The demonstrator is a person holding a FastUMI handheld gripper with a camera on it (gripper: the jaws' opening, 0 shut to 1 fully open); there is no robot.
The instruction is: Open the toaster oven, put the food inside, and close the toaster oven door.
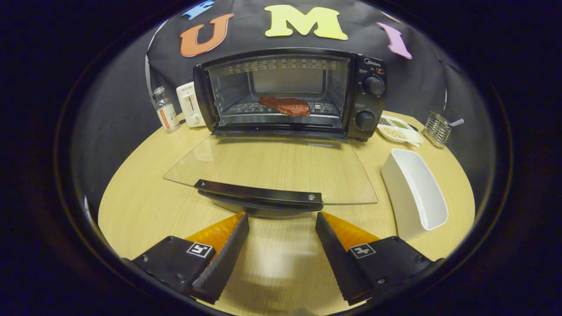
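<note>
Steak (284, 105) sitting on rack inside toaster oven (290, 94), well beyond my fingers. Glass door (272, 169) dropped flat, its handle (259, 194) just ahead of tips. My gripper (281, 219) spread wide, holding nothing. White container (412, 193) off right.

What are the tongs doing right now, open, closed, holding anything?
Tongs: open, holding nothing, fingers spread just short of the oven door handle.
</note>
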